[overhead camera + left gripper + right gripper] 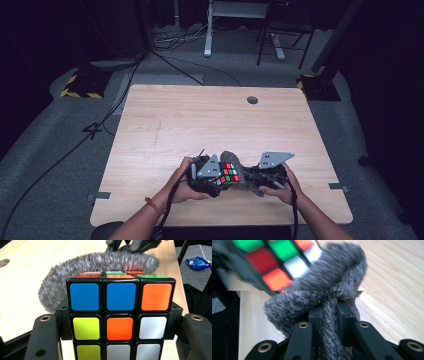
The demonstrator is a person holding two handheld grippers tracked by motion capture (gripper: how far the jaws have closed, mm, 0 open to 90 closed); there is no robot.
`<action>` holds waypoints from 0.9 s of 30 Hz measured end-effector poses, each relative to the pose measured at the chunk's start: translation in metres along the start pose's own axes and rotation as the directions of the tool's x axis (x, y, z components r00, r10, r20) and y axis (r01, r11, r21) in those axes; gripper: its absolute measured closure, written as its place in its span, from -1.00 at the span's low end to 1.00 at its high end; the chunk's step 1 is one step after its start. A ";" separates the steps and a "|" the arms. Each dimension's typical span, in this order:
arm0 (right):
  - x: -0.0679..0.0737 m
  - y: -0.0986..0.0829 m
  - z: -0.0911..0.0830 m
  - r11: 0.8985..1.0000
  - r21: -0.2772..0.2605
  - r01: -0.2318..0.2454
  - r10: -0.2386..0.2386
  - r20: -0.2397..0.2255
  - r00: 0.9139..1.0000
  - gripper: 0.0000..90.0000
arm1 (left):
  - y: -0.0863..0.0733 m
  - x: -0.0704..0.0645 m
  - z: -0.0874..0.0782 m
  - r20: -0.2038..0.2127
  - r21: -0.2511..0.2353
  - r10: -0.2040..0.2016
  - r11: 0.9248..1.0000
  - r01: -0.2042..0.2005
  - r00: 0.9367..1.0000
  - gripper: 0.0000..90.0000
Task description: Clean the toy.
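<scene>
Pressing against the cube (229, 172), grey fuzzy cloth (239, 170) crowds it.

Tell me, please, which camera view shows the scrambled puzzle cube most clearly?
The left gripper view: the multicoloured plastic puzzle cube faces the camera sharply, blue, orange, yellow and white stickers legible, clamped between the left tongs. The right gripper view catches one blurred corner behind the fluffy grey cloth. The high view shows it small.
</scene>
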State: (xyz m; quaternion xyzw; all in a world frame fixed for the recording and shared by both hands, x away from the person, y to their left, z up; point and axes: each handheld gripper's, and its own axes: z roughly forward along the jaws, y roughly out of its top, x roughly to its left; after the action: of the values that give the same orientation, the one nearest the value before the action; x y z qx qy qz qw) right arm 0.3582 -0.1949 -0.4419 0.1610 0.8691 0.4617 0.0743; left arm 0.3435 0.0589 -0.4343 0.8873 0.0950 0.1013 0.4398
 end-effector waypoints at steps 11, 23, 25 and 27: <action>0.009 0.009 -0.010 0.996 -0.089 0.016 -0.017 -0.005 1.000 0.71 | -0.002 -0.002 0.006 -0.013 0.048 0.007 0.999 -0.006 1.000 -0.26; 0.018 0.017 -0.007 0.996 -0.075 0.055 -0.052 0.047 0.998 0.71 | -0.002 0.000 0.009 -0.022 0.063 0.002 0.998 0.000 1.000 -0.26; 0.016 0.015 -0.004 0.997 -0.054 0.055 -0.052 0.057 0.997 0.71 | -0.001 0.000 0.007 -0.027 0.052 0.002 0.999 -0.001 1.000 -0.26; 0.015 0.012 0.000 0.998 -0.004 0.069 -0.068 0.077 0.995 0.71 | -0.001 0.001 0.004 -0.023 0.034 -0.003 0.999 0.004 1.000 -0.26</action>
State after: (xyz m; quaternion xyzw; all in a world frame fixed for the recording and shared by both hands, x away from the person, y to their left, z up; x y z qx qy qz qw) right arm 0.3463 -0.1832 -0.4322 0.1487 0.8691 0.4552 0.1241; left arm 0.3454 0.0568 -0.4369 0.8932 0.1031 0.1091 0.4238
